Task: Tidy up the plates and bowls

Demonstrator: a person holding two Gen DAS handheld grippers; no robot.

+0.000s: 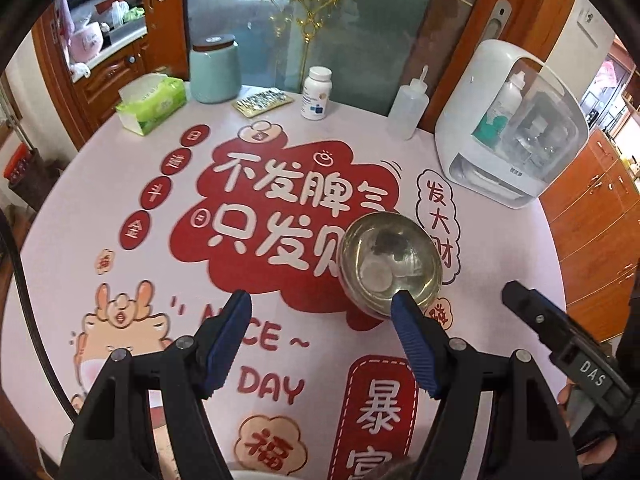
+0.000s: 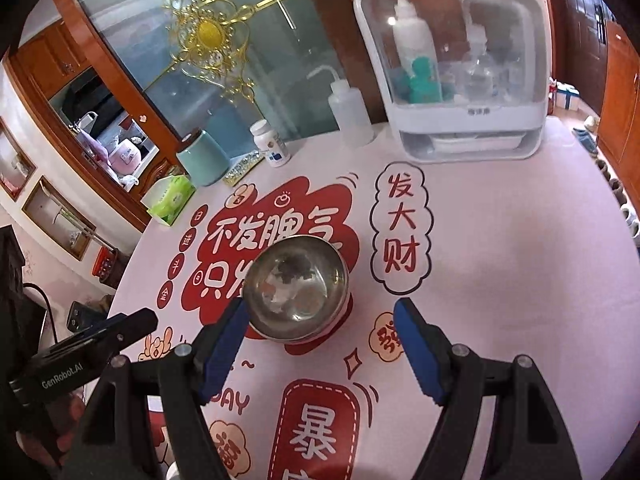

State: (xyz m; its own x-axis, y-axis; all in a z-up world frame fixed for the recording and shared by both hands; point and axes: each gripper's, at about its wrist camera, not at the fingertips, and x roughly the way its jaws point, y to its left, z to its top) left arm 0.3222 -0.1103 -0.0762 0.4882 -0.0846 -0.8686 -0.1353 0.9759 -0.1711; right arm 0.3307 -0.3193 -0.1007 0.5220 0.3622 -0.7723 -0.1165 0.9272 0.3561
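Left gripper (image 1: 322,300) and right gripper (image 2: 320,306) both tilt steeply down over round table (image 2: 500,248), jaws apart, empty. Steel bowl (image 2: 296,288) stands upright, mouth up, round, on table's red print, nearer than white cabinet (image 1: 508,128). Only left view shows tissue pack (image 1: 154,104) fully.

1. You work over a pale pink tabletop (image 2: 500,240) printed with red cloud shapes, cream Chinese characters and a peach cartoon animal.
2. Your bowl (image 2: 296,288) is shiny silver steel with dark and white reflections inside.
3. Your left tongs (image 1: 322,344) and right tongs (image 2: 320,350) are black with ribbed blue pads.
4. The canister (image 1: 214,70) is pale teal with a dark lid.
5. The tissue pack (image 1: 154,106) is green and white.
6. The pill bottle (image 1: 317,94) is white with a blue-marked label.
7. The squeeze bottle (image 2: 350,114) is translucent white.
8. The cabinet (image 2: 456,64) is white with a clear front, with a teal shape inside.
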